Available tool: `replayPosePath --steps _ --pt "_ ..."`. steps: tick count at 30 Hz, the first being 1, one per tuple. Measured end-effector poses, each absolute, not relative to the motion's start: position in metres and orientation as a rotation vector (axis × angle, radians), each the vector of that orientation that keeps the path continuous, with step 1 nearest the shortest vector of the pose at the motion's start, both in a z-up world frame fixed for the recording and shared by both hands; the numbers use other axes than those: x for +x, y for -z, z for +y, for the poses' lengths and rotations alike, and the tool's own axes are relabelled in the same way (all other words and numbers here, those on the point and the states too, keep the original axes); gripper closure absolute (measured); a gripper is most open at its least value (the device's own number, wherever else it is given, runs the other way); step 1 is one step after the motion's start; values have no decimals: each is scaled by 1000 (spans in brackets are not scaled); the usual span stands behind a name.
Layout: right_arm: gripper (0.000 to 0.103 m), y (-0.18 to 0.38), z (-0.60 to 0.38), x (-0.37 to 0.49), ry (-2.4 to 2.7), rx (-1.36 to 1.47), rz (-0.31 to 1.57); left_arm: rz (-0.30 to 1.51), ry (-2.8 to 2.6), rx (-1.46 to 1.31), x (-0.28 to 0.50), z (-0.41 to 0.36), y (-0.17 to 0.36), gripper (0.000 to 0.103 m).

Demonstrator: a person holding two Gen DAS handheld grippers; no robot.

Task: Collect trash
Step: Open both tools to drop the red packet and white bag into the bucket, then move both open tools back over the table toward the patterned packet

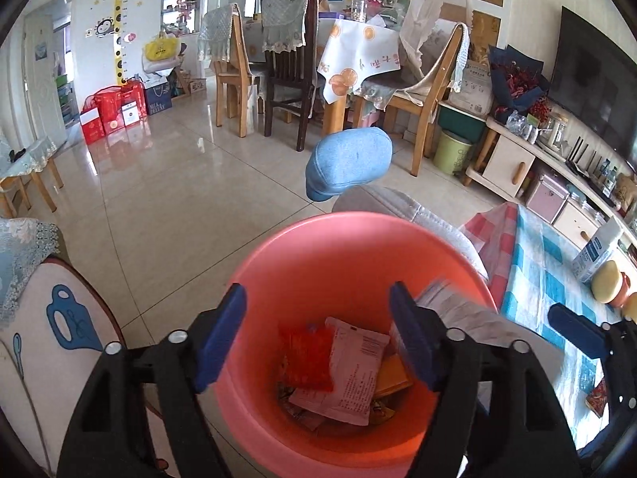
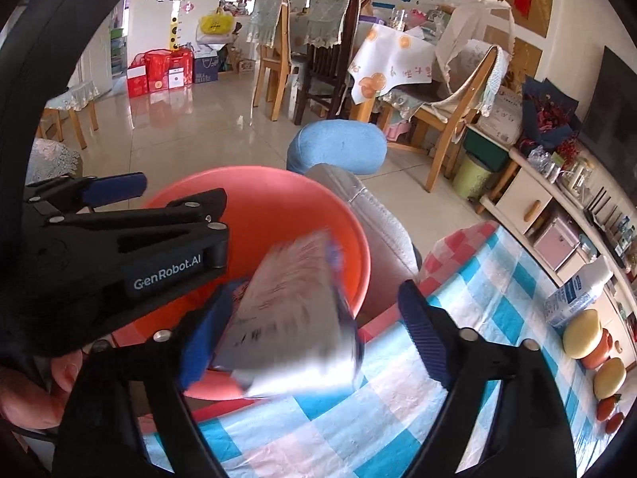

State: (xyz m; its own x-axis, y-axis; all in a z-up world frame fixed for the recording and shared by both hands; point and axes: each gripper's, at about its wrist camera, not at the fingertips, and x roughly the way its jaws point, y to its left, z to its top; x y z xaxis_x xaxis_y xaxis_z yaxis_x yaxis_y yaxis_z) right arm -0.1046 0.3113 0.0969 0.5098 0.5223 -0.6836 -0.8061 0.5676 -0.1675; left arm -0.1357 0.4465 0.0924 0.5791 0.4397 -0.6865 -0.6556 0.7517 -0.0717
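My right gripper (image 2: 308, 342), jaws spread, has a blurred silvery printed packet (image 2: 294, 310) loose between them over the round pink plastic bin (image 1: 338, 255), beside my open, empty left gripper (image 1: 318, 336) marked "GenRobot.AI".

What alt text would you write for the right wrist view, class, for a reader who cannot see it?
A blurred silver packet sits between the open right gripper's blue fingers, over the rim of a pink bucket. The left gripper reaches over the bucket from the left; a checked tablecloth lies below.
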Motion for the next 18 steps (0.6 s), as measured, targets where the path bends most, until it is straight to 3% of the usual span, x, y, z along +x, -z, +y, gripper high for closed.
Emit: replayPosePath --steps 18 --pt "14 -112 251 -116 -669 -452 538 711 -602 -256 -129 422 -97 19"
